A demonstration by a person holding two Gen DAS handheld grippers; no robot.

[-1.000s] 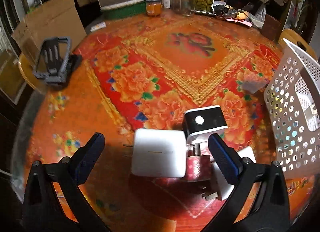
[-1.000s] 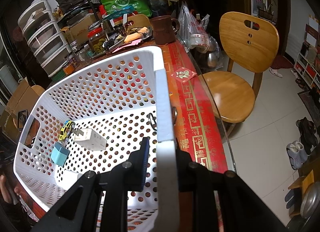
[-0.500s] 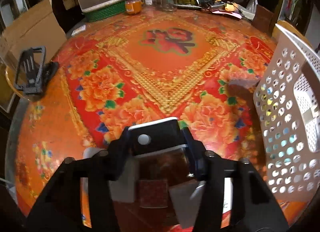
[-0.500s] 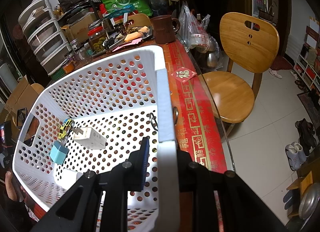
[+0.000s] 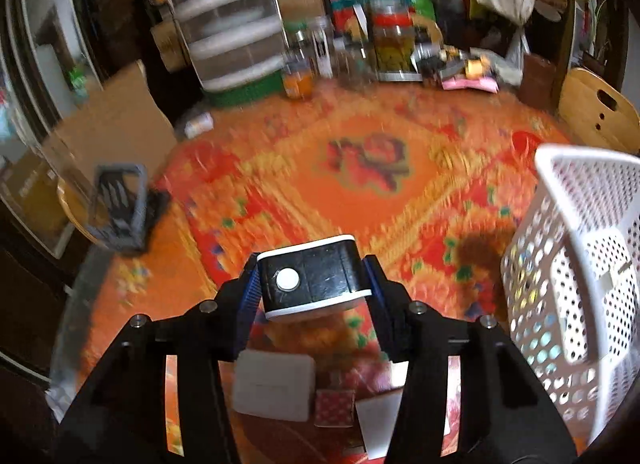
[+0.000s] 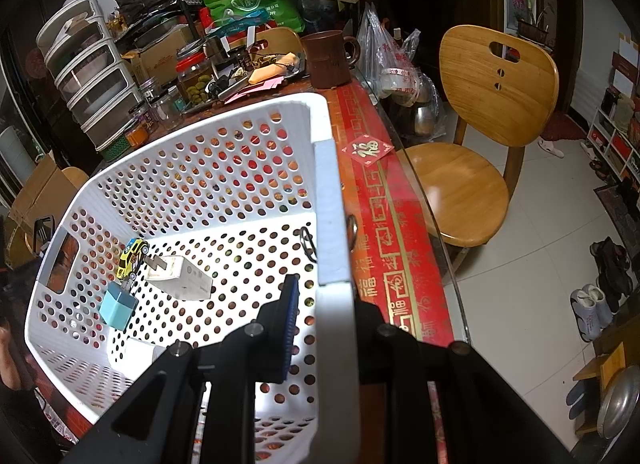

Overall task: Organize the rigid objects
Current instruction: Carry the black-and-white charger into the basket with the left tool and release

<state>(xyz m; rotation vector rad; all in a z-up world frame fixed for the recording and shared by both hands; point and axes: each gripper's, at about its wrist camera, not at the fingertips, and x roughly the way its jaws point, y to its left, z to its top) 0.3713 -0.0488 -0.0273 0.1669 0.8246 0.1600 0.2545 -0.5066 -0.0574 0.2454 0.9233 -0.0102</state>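
Item: black-faced charger (image 5: 314, 278) with white rim and 1 round white button, clamped between the blue pads of the left gripper (image 5: 312, 288) and held clear above the red-and-orange floral tablecloth (image 5: 360, 192). Landmark: white perforated basket (image 5: 576, 264), standing on the cloth to the right of the held charger, near but not touching it. Below the charger, on the cloth and left of the basket: 1 white square adapter (image 5: 274, 386), 1 small red patterned box (image 5: 334, 408) and 1 further white piece (image 5: 380, 420), all blurred. Far left of the basket, at the table edge: 1 grey phone stand (image 5: 120, 206). Right gripper (image 6: 324, 320): jaws brought together on the basket's near wall (image 6: 334, 304), 1 finger inside and 1 outside. Inside the basket, on its floor toward the left wall: 1 yellow toy car (image 6: 131, 258), 1 white plug adapter (image 6: 180, 278) just beside the car, 1 light-blue cube charger (image 6: 117, 306) below both, and 1 white block (image 6: 138, 350) nearest the front corner. Right of the basket, off the table: 1 wooden chair (image 6: 476, 144).
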